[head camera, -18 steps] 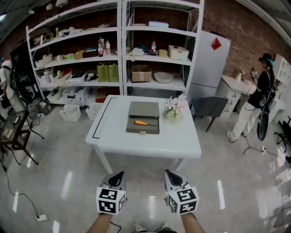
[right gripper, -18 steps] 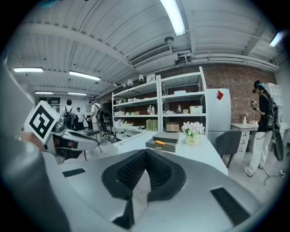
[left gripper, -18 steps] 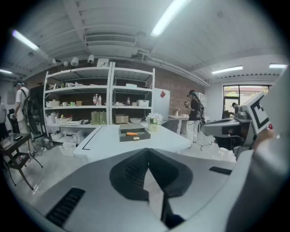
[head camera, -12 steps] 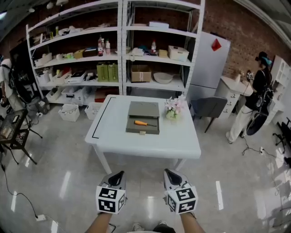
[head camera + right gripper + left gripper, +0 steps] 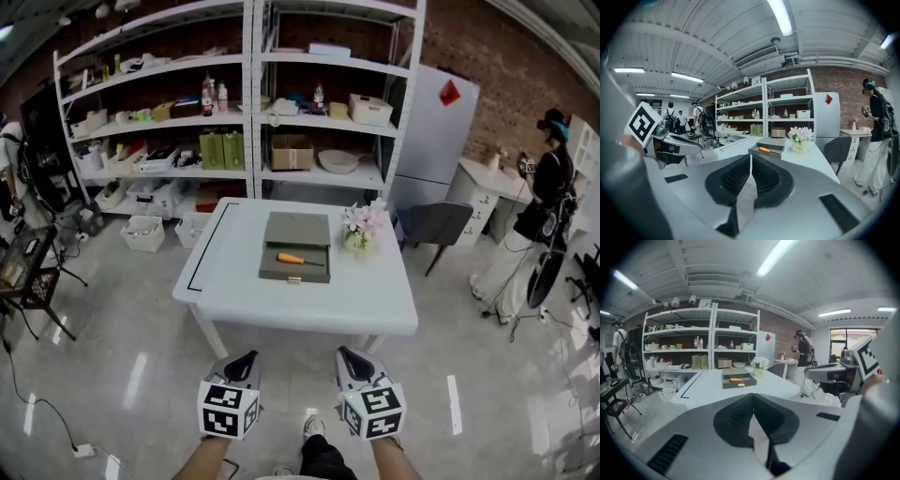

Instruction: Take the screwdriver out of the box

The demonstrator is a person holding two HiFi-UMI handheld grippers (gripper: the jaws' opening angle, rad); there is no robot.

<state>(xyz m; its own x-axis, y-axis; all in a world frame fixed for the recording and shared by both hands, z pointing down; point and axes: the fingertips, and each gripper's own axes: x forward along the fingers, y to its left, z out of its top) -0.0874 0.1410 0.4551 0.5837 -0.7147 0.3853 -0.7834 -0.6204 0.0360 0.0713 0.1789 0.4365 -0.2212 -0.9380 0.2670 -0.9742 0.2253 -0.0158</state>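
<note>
An open grey box (image 5: 295,255) lies on the white table (image 5: 281,300), its lid folded back towards the shelves. Inside it lies a screwdriver (image 5: 291,259) with an orange handle, also seen as the screwdriver (image 5: 736,379) in the left gripper view and the screwdriver (image 5: 764,150) in the right gripper view. My left gripper (image 5: 246,358) and right gripper (image 5: 345,354) hang side by side well short of the table's near edge, over the floor. Both have their jaws shut with nothing between them, as the left gripper (image 5: 751,397) and right gripper (image 5: 750,157) show close up.
A small pot of flowers (image 5: 360,228) stands on the table right of the box. White shelving (image 5: 248,112) full of goods rises behind the table, a grey chair (image 5: 429,223) sits at its right. A person (image 5: 539,211) stands far right; my shoe (image 5: 314,429) shows below.
The table has drifted slightly nearer in the head view and my foot has come into sight below. Both grippers stay shut and side by side.
</note>
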